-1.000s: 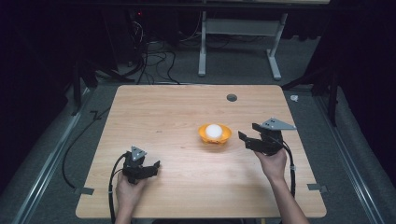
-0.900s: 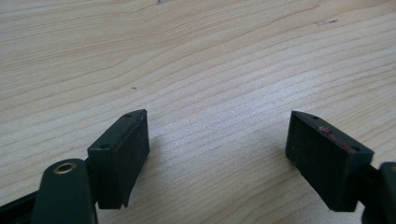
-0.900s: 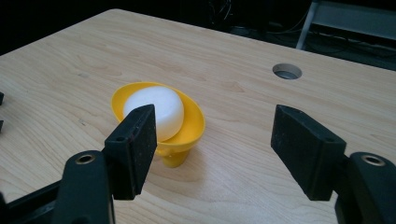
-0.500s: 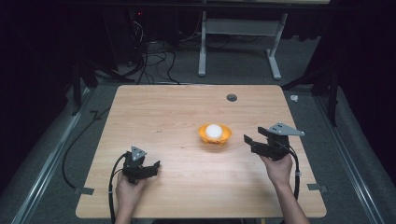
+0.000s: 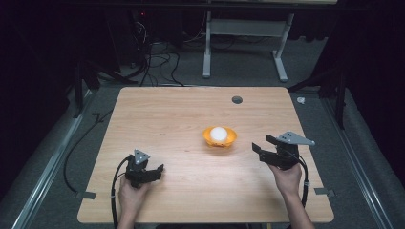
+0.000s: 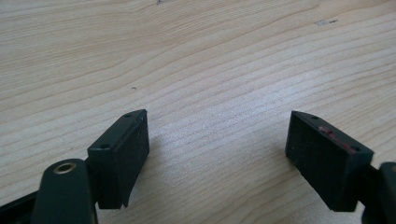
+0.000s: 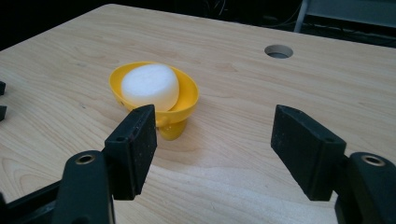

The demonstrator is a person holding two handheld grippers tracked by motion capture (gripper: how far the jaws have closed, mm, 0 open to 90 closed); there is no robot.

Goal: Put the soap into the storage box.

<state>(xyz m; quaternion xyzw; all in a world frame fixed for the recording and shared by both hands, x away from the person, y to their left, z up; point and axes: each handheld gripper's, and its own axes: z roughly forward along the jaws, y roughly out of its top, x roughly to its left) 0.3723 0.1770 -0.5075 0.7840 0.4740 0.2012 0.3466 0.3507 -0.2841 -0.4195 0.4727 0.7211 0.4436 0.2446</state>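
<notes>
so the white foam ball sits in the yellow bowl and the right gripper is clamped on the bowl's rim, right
Not quite. The white foam ball does sit in the yellow bowl, but the right gripper is not clamped on its rim. In the right gripper view its jaws stand apart with nothing between them, short of the bowl. The high view shows bare wooden table between the two.

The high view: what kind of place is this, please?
Probably a lab or workshop set up for recording. A bare wooden table stands on grey carpet, cables lie tangled on the floor behind it, and the white legs of another desk rise beyond.
</notes>
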